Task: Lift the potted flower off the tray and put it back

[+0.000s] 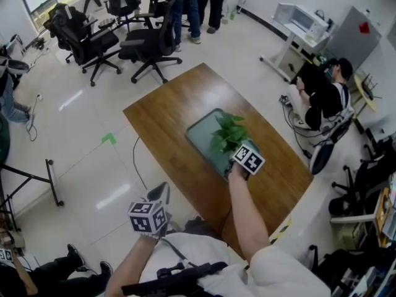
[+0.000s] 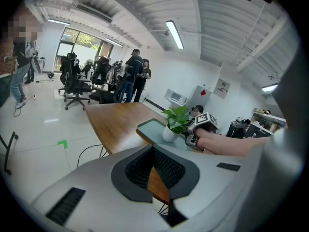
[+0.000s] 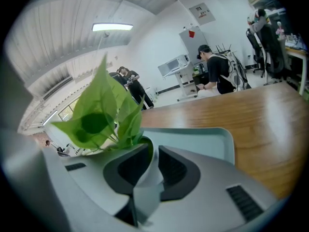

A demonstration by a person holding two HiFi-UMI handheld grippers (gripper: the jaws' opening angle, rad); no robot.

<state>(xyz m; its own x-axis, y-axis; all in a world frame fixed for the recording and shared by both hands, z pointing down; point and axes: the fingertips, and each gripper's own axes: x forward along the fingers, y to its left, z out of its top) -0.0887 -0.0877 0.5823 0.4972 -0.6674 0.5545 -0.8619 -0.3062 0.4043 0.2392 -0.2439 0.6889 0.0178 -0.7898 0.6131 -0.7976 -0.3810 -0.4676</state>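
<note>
Closest to the head camera, the left gripper (image 1: 159, 193) is held just short of the near edge of the surface (image 1: 167, 110), with its marker cube facing up. Its jaws are closed together at the tips and hold nothing. Ahead of those jaws and a little to their right lies the brown wooden surface, with the tray (image 1: 201, 135) and the plant on it.

The right gripper (image 3: 153, 148) reaches out over the surface at the end of a bare forearm. Its jaws stand partly apart, with the near wall of the white pot (image 3: 146, 187) between them. The pads do not appear to press on it.

The potted flower (image 1: 229, 135) stands upright on the tray, at the end nearest the right jaws. Its green leaves (image 3: 96, 120) rise above those jaws and spread to their left.

The tray is shallow and grey-green with rounded corners. It stretches away beyond the right jaws, with bare wood past its far rim.

Far beyond both pairs of jaws, black office chairs (image 1: 148, 45) stand on the pale floor, and several people stand near them. To the right of the right jaws, well away from the surface, a person in dark clothes (image 1: 325, 98) sits by a desk.
</note>
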